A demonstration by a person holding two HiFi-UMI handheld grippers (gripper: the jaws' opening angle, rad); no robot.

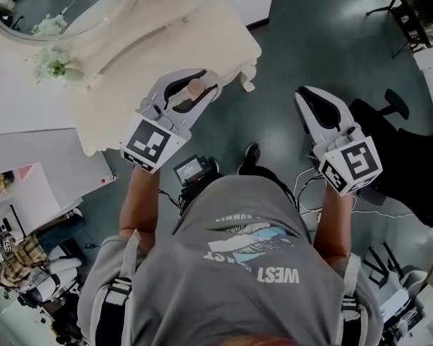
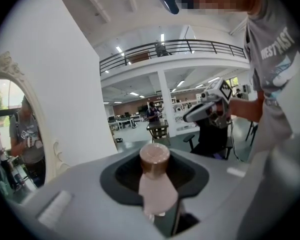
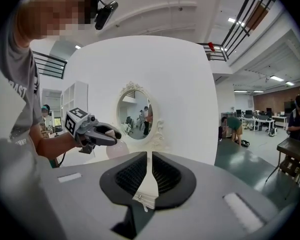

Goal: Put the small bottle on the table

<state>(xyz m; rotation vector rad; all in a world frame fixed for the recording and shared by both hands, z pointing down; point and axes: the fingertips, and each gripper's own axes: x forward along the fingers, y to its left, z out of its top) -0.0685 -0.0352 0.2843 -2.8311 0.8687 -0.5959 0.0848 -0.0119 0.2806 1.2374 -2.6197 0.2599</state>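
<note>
My left gripper [image 1: 193, 91] is shut on a small pale pink bottle [image 2: 157, 186] with a brown cap [image 1: 195, 86]. It holds the bottle just off the front right corner of the cream vanity table [image 1: 130, 85], over the floor. In the left gripper view the bottle stands upright between the jaws, cap up. My right gripper [image 1: 316, 105] hangs over the dark floor to the right with its jaws together and nothing in them. The right gripper view shows the left gripper [image 3: 97, 134] with the bottle [image 3: 116, 149] in front of the oval mirror [image 3: 135, 114].
The vanity's round mirror [image 1: 50, 6] and a sprig of white flowers [image 1: 54, 65] sit at the table's back left. A black office chair [image 1: 390, 110] stands right of my right gripper. A small device with cables [image 1: 191, 169] lies on the floor by the person's shoe [image 1: 250, 157].
</note>
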